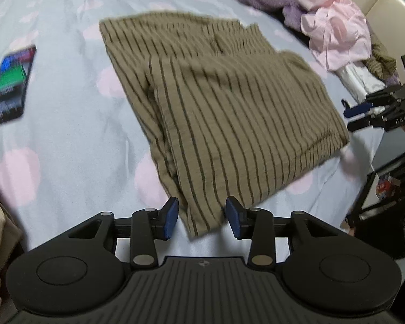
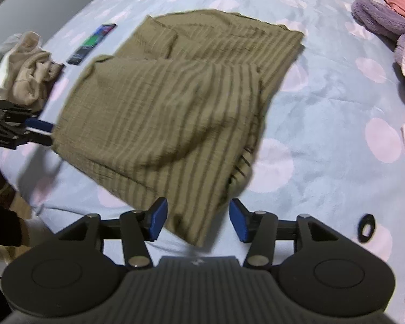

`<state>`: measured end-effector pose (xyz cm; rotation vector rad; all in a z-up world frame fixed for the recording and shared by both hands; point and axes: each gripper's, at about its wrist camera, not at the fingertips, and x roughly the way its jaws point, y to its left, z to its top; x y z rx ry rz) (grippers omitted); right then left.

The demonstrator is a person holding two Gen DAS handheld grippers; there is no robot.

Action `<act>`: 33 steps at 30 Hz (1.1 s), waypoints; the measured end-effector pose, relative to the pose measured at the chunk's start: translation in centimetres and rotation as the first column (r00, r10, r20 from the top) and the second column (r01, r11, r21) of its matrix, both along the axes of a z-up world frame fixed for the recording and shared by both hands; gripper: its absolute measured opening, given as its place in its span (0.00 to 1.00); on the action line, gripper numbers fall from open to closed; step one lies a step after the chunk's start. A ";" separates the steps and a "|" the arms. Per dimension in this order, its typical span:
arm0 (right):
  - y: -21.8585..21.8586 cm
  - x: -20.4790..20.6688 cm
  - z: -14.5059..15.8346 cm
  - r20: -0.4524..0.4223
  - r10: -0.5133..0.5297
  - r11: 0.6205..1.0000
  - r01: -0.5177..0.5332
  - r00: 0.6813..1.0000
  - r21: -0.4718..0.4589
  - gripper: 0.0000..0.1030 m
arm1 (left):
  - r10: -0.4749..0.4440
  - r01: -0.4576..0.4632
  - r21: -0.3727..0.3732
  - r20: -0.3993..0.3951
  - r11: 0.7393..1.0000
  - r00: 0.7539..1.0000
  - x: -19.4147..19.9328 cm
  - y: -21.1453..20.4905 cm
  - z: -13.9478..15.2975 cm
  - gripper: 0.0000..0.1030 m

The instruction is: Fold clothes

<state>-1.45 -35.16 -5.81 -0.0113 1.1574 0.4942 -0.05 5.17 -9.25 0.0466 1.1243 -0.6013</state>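
An olive shirt with dark stripes [image 1: 229, 102] lies folded into a rough rectangle on the light blue, pink-dotted bedsheet [image 1: 67, 148]. My left gripper [image 1: 202, 218] is open; the shirt's near corner lies loose between its blue pads [image 1: 171, 217], not clamped. In the right wrist view the same shirt [image 2: 175, 108] spreads ahead, slightly blurred. My right gripper [image 2: 198, 221] is open too, with another corner of the shirt between its pads. Each view shows the other gripper at the shirt's far side: the right one [image 1: 364, 116] and the left one [image 2: 39, 131].
A phone with a lit screen [image 1: 9, 83] [image 2: 91, 43] lies on the sheet beside the shirt. Pink and purple clothes [image 1: 334, 35] are heaped by the headboard. A beige garment pile [image 2: 32, 62] sits near the bed edge. A black hair tie [image 2: 365, 228] lies near my right gripper.
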 end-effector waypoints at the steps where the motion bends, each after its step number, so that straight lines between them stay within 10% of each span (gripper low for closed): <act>1: 0.2 -0.1 0.1 0.002 0.014 1.000 -0.014 1.000 0.009 0.60 | 0.002 -0.002 -0.011 0.007 1.000 1.000 0.0 0.0 0.2 0.35; 11: 1.8 -0.7 -3.2 -0.047 0.059 0.997 -0.061 0.997 -0.056 0.65 | -0.026 0.022 0.079 0.057 0.997 0.998 -1.2 -0.8 -1.7 0.36; 19: 1.6 -0.2 -3.5 -0.057 0.010 1.000 -0.009 0.998 0.021 0.30 | -0.094 0.092 0.069 0.025 0.993 0.995 -1.4 -2.6 -2.2 0.31; 21: 1.2 0.0 -2.9 -0.061 0.003 0.999 0.000 0.998 0.048 0.09 | -0.087 0.088 0.054 -0.015 0.995 0.996 -1.1 -2.5 -2.4 0.03; 33: -1.5 -0.3 1.8 -0.078 -0.040 0.976 0.055 0.996 0.209 0.06 | -0.092 0.094 -0.111 0.027 0.989 0.995 -2.2 0.7 3.6 0.00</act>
